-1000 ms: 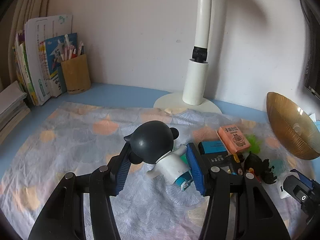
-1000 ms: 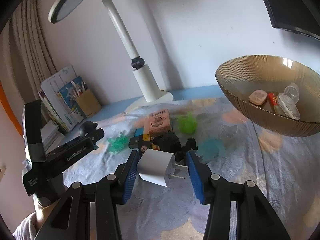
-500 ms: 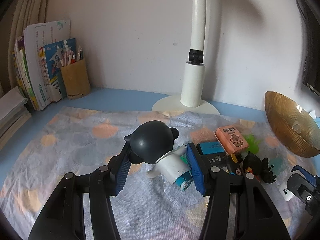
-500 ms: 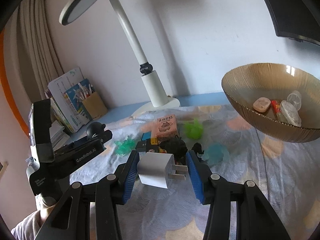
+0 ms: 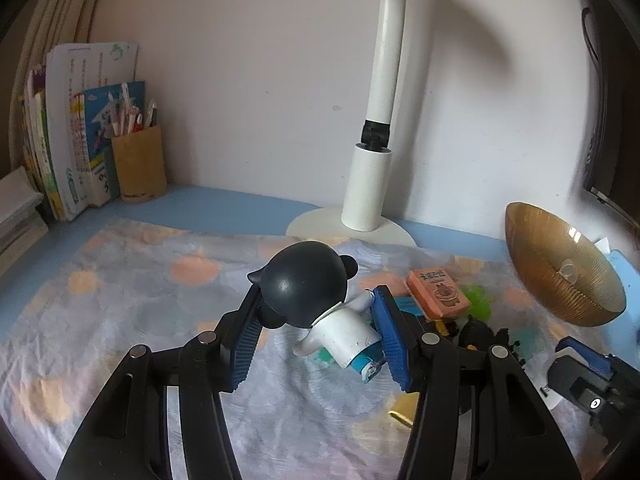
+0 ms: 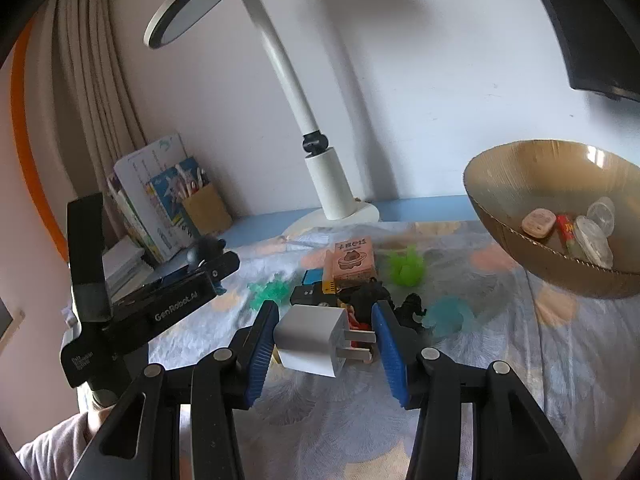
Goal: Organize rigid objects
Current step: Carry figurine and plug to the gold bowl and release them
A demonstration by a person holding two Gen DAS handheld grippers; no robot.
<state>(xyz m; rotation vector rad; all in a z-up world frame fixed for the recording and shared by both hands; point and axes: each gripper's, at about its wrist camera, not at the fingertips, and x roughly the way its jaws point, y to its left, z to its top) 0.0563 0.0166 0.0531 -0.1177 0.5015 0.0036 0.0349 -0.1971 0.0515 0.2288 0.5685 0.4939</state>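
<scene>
My left gripper (image 5: 316,336) is shut on a toy figure (image 5: 304,284) with a round black head and white body, held above the patterned cloth (image 5: 140,280). My right gripper (image 6: 324,344) is shut on a white charger plug (image 6: 312,340); its body rests against the left pad and its prongs reach the right pad. A ribbed amber bowl (image 6: 486,216) at the right holds a pale case (image 6: 538,222), a red tube and clear lids. On the cloth beyond lie an orange box (image 6: 354,258), a green spiky toy (image 6: 406,268) and black figures (image 6: 412,308).
A white desk lamp (image 5: 366,192) stands at the back wall. A pen holder (image 5: 138,168) and upright books (image 5: 76,128) fill the back left corner. A gold block (image 5: 402,410) lies under my left gripper. A dark monitor (image 6: 592,40) hangs at the upper right.
Both wrist views have tilted upward a little, so the lamp head now shows in the right view and the bowl sits lower. Both grips are unchanged.
</scene>
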